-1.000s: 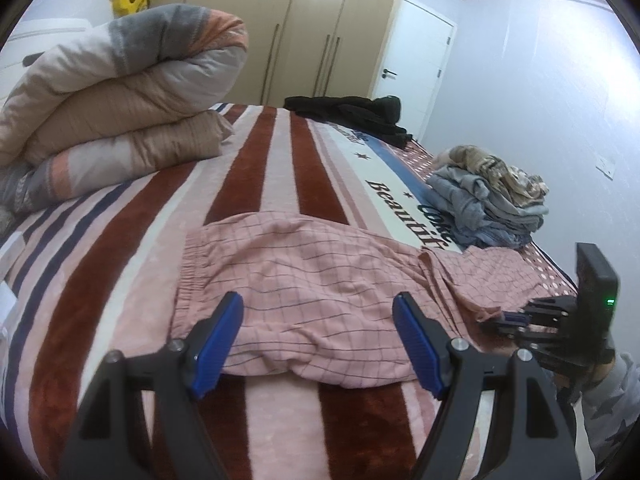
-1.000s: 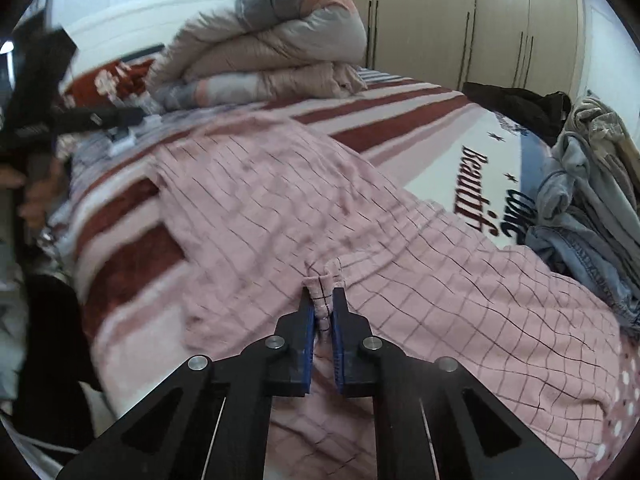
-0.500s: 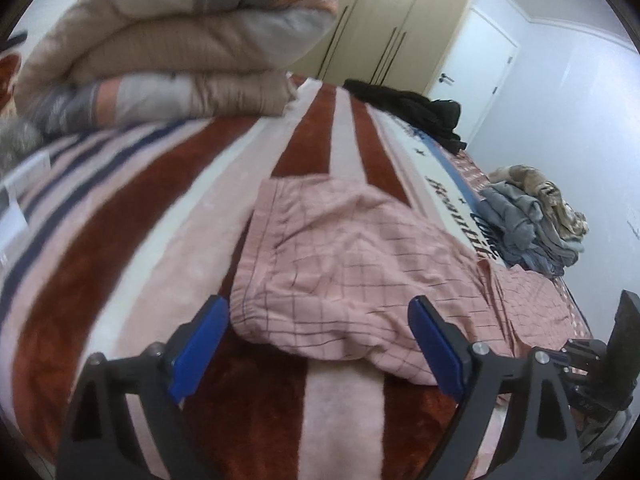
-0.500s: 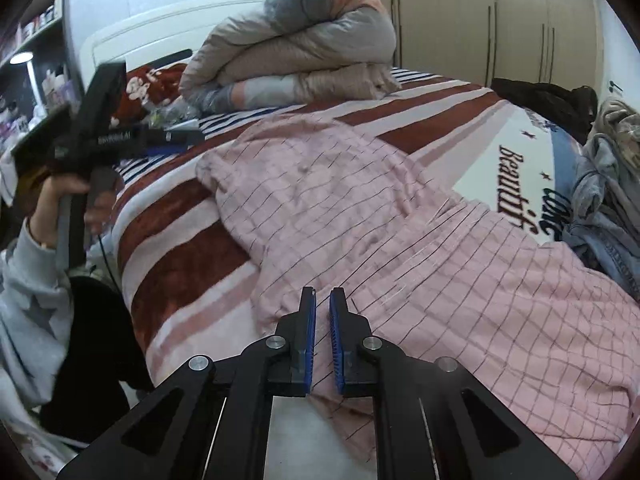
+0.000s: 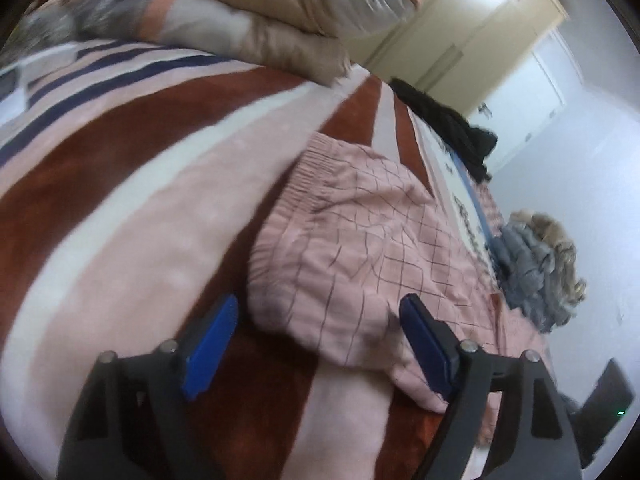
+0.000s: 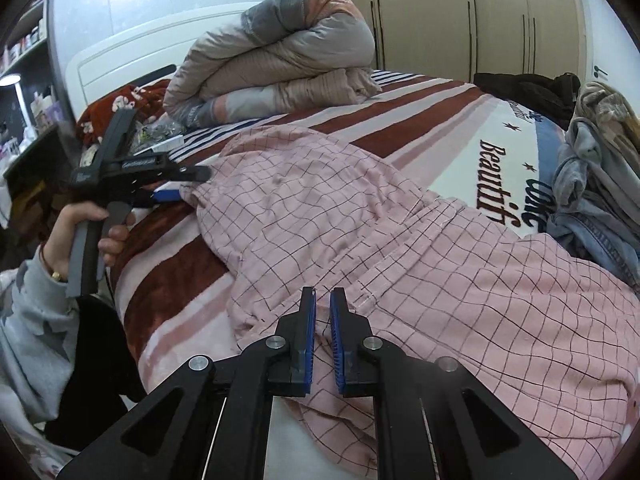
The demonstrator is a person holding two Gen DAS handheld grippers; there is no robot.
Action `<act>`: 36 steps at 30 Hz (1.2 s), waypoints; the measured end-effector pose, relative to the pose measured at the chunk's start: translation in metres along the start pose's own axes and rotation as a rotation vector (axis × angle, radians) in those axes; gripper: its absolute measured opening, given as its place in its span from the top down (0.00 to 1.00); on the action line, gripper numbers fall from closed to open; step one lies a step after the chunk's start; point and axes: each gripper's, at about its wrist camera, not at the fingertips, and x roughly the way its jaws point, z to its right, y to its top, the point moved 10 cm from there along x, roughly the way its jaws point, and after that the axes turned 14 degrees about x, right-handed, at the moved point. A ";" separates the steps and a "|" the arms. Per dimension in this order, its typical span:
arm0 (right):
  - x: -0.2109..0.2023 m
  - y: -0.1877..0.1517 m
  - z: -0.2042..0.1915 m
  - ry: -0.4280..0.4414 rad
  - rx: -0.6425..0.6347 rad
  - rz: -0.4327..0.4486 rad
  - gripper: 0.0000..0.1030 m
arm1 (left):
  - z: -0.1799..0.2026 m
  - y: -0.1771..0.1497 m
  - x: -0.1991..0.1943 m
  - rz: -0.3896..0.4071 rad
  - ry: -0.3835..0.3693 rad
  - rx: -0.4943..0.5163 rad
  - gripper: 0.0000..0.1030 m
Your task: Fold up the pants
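At the waistband, left claw (image 5: 316,320) has closed in, spread wide — right claw (image 6: 323,304) nearly together over pants (image 6: 360,232).

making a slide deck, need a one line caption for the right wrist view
Right gripper, jaws nearly closed, over pink checked pants on a striped bed; left gripper at the waistband.
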 end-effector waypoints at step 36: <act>-0.048 0.011 0.095 -0.210 0.221 0.147 0.44 | 0.215 0.063 -0.030 0.212 -0.178 0.462 0.83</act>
